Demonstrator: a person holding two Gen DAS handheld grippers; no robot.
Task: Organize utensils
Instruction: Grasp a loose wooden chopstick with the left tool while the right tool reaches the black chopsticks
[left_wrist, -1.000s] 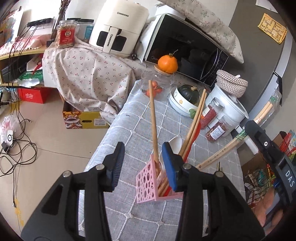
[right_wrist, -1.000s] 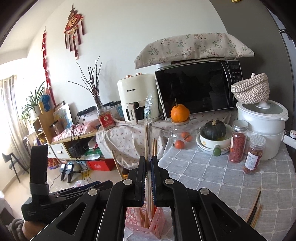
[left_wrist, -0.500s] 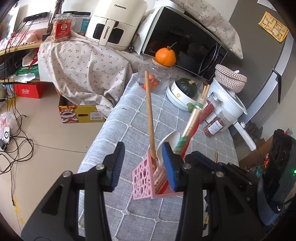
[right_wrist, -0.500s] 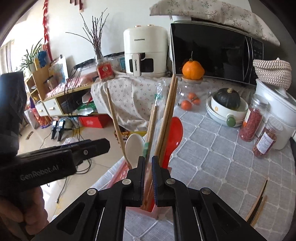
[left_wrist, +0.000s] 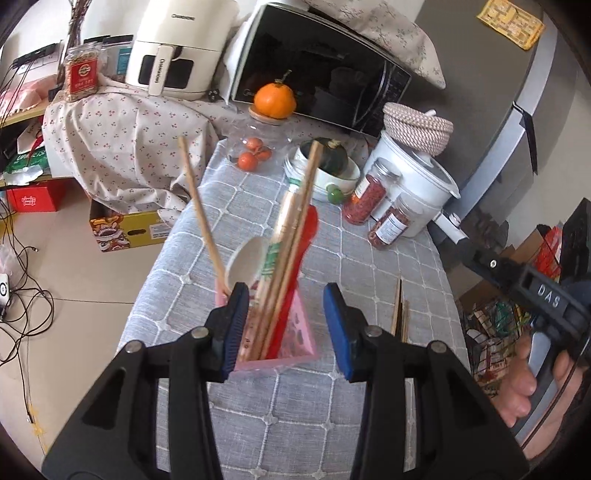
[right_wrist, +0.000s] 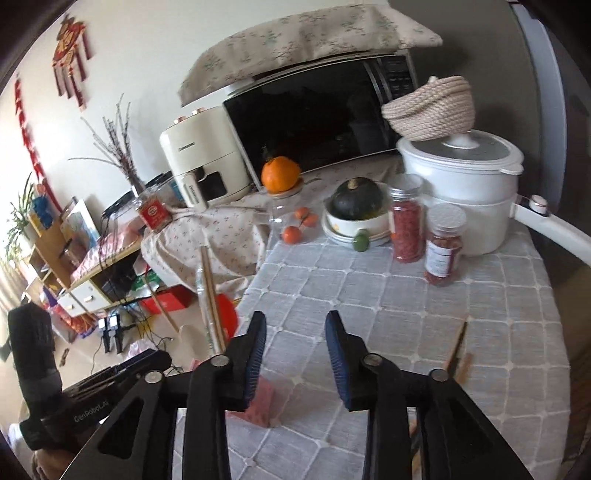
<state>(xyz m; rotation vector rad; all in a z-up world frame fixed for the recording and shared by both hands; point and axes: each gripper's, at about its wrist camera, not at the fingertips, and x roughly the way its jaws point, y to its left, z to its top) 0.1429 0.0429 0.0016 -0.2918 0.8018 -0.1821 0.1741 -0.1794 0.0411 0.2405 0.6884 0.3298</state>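
A pink perforated utensil holder (left_wrist: 295, 332) stands on the grey checked tablecloth. It holds wooden chopsticks (left_wrist: 295, 236), a wrapped chopstick pair, a white spoon (left_wrist: 245, 264) and a red spoon (left_wrist: 308, 229). My left gripper (left_wrist: 286, 325) is open, its jaws straddling the holder's near side. My right gripper (right_wrist: 295, 354) is open and empty above the cloth, right of the holder (right_wrist: 258, 406). Loose dark chopsticks (left_wrist: 400, 314) lie on the cloth to the right; they also show in the right wrist view (right_wrist: 458, 349).
At the table's back stand a bowl with a green squash (left_wrist: 328, 162), two spice jars (left_wrist: 369, 195), a white rice cooker (left_wrist: 417, 184), a glass jar with an orange on top (left_wrist: 275, 99), a microwave (left_wrist: 321, 85) and an air fryer. The floor drops off left of the table.
My right gripper has let go of the wrapped chopsticks, which now stand in the holder, and has opened and moved right. My left gripper has shifted so the holder sits between its jaws.
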